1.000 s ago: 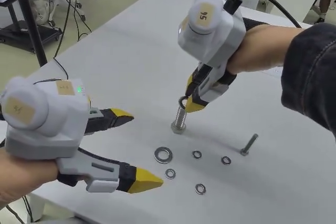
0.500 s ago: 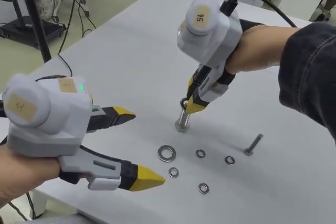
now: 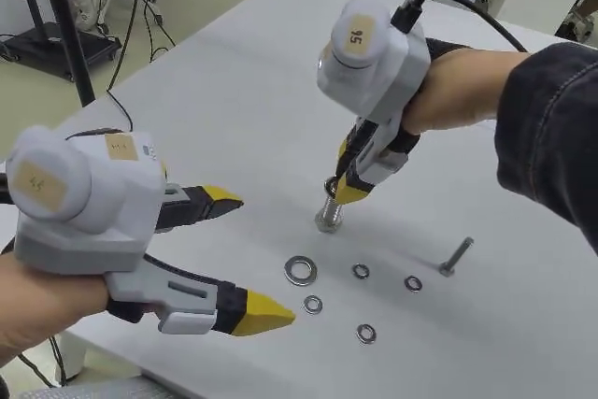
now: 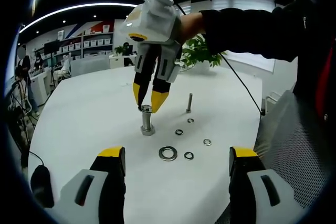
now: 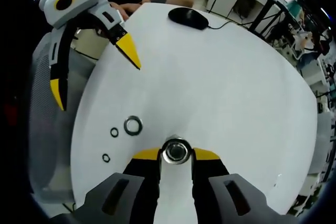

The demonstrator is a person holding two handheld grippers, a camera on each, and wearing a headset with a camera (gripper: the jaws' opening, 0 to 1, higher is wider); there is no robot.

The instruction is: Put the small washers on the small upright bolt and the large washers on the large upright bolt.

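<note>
The large upright bolt (image 3: 329,216) stands mid-table. Directly above it, my right gripper (image 3: 341,186) points down, shut on a large washer (image 5: 176,151) that sits at the bolt's top (image 4: 146,109). Nearer to me, a second large washer (image 3: 300,270) lies flat, and several small washers (image 3: 361,271) are scattered around it. To the right stands the small upright bolt (image 3: 456,257). At the near left my left gripper (image 3: 250,254) hovers open and holds nothing; its fingertips (image 4: 111,153) frame the loose washers (image 4: 168,153).
The white table (image 3: 234,91) has its near edge just below the left gripper. A black mouse (image 5: 189,18) lies at the far side, with a seated person beyond it. A cable (image 3: 467,7) trails from the right gripper.
The right gripper has sunk a little, bringing the held washer closer onto the large bolt's top. The left gripper stays open in about the same place.
</note>
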